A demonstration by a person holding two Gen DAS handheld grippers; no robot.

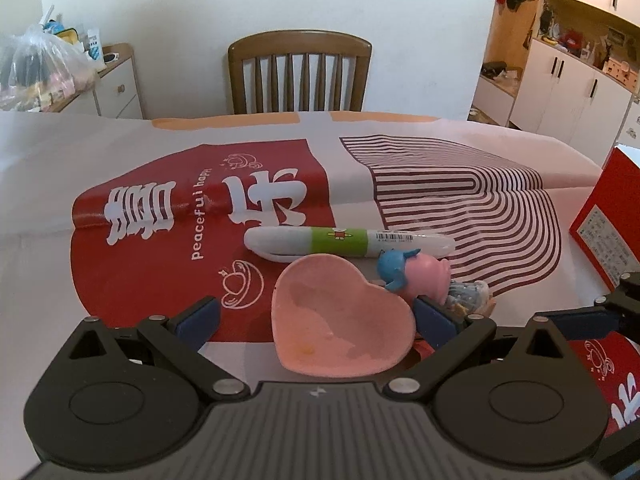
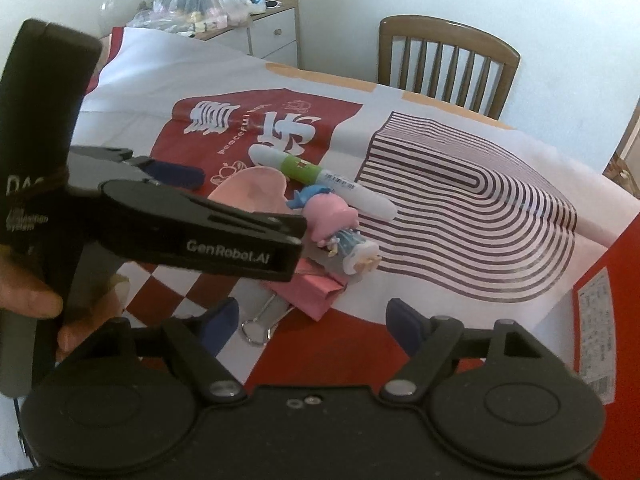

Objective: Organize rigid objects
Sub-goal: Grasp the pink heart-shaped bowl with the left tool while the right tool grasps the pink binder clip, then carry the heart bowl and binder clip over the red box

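Centrally, low in the left wrist view, a pink heart-shaped dish (image 1: 340,320) is sitting on the cloth (image 1: 120,168), lobes toward the camera and tip away; nothing solid is lying in it, only a small yellowish speck and some smears near its near rim. Just behind it a pen (image 1: 348,240) is lying flat, its long axis running left to right across the frame, white cap end left, green band in the middle, barcoded clear end right. A pink and blue toy (image 1: 416,276) is leaning at the dish's right edge, just in front of the pen, and a pale figurine (image 2: 352,252) is lying just beside the toy; in the right wrist view a pink folded paper (image 2: 316,292) is lying partly under them, with a binder clip (image 2: 260,320) just in front of it. A red box (image 1: 608,220) is standing at the right edge.

The left gripper (image 1: 320,316) is pointing steeply down, its jaws spread wide on either side of the dish, pads not pressing it; a hand (image 2: 36,300) at the left edge of the right wrist view is gripping its handle. The right gripper (image 2: 308,324) is also tilting down, jaws apart with nothing pinched, framing the paper and clip.
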